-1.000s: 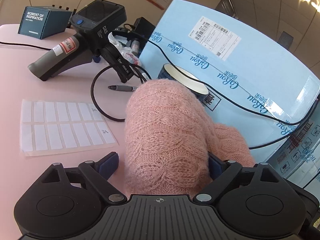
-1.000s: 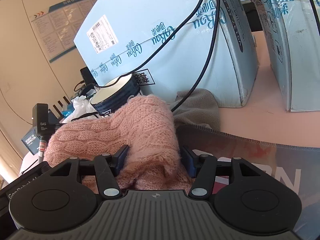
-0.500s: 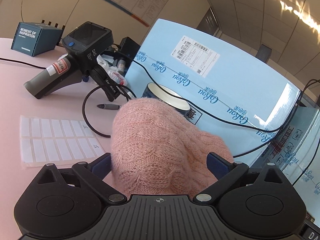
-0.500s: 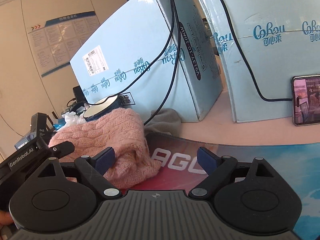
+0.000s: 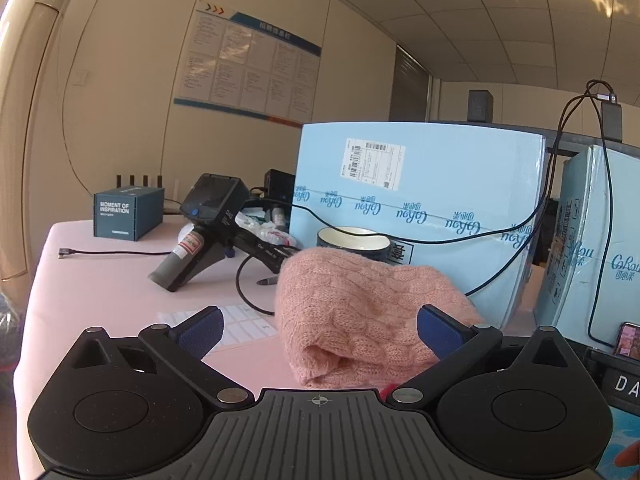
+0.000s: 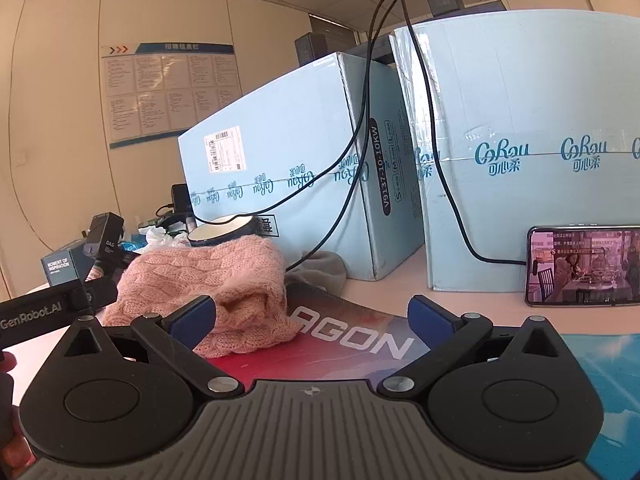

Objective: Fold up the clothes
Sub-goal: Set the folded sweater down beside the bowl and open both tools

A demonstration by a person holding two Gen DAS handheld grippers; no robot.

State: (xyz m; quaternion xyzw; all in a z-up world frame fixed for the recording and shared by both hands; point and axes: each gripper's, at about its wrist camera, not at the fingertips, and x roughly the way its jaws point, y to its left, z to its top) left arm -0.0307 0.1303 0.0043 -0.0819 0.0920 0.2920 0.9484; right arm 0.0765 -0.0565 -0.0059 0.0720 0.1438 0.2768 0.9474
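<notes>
A pink cable-knit sweater [image 5: 360, 312] lies folded in a thick bundle, partly on the pink table [image 5: 100, 292] and partly on the AGON desk mat [image 6: 360, 344]. My left gripper [image 5: 320, 328] is open just in front of it; the bundle's near end lies between the blue pads [image 5: 200, 326] without touching them. My right gripper [image 6: 312, 316] stands to the right of the sweater [image 6: 208, 276], and its jaws are opening. Only the sweater's right edge reaches between its fingers, and the pads do not touch it.
Two tall light-blue cartons [image 5: 420, 208] [image 6: 520, 160] stand behind the sweater, with black cables hanging over them. A dark bowl [image 5: 352, 240], a handheld device [image 5: 200, 232], a label sheet [image 5: 244, 324] and a grey cloth [image 6: 320, 272] lie close by. A lit phone [image 6: 584, 268] leans at the right.
The right jaws went from closed on the sweater to wide open. Both grippers drew back from the bundle and levelled out, the right one shifting to the right. The sweater stays on the table.
</notes>
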